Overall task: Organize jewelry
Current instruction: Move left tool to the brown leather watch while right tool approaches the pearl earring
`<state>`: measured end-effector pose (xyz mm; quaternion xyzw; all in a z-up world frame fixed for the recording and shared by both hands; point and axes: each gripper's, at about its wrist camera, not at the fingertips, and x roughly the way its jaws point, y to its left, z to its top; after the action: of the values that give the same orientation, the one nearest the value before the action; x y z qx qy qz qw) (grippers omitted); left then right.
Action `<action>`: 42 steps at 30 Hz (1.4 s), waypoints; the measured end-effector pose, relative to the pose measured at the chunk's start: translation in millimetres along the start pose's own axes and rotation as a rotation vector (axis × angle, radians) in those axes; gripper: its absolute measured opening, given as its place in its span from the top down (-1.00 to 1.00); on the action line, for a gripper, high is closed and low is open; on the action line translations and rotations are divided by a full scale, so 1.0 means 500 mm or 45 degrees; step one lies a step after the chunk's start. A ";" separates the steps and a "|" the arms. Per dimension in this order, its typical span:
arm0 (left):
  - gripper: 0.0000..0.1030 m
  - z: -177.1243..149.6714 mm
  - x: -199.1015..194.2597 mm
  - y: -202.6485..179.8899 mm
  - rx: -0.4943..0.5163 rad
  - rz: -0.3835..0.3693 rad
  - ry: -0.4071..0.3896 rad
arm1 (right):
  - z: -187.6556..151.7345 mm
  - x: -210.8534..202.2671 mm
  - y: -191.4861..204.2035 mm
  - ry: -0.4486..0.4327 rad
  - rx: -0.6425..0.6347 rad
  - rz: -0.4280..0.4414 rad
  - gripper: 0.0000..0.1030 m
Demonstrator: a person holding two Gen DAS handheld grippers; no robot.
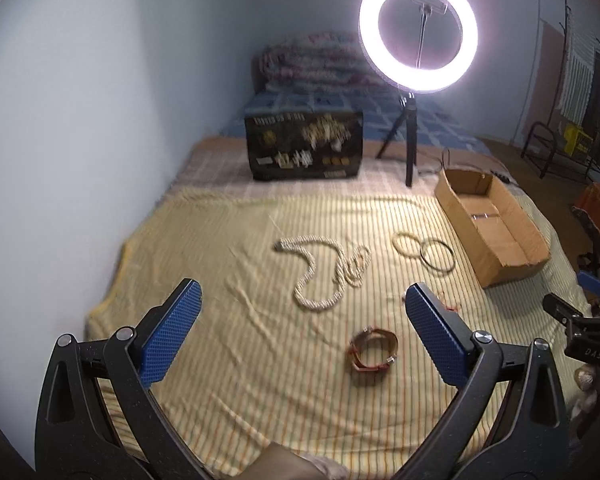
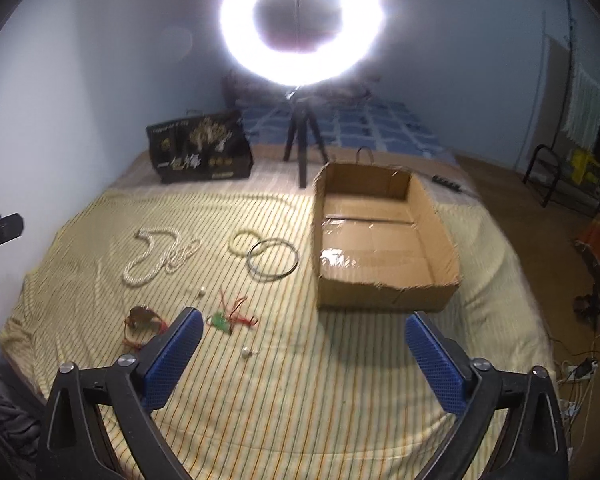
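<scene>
Both grippers' jaws wide, empty; pearl necklace (image 1: 324,272) long axis runs left-right, w/ curves.

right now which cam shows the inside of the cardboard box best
The right wrist view: the cardboard box sits near centre and its taped floor shows, with nothing in it. The left wrist view has the cardboard box at the right edge, seen aslant, so less of the floor shows.
</scene>
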<state>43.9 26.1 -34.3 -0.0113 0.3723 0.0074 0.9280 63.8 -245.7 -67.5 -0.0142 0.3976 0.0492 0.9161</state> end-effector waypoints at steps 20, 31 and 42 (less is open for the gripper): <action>-0.04 -0.058 0.240 -0.032 -0.022 -0.221 0.565 | -0.074 0.180 0.057 0.458 -0.176 0.303 -0.15; 0.15 -0.088 0.289 -0.048 -0.062 -0.247 0.686 | -0.080 0.240 0.065 0.516 -0.089 0.313 0.09; 0.25 -0.098 0.326 -0.049 -0.087 -0.246 0.736 | -0.069 0.277 0.073 0.504 -0.080 0.268 0.27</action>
<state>128.2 1.4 -182.1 -0.0795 0.6175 -0.0719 0.7792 129.1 -200.7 -191.8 -0.0103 0.5673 0.1532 0.8090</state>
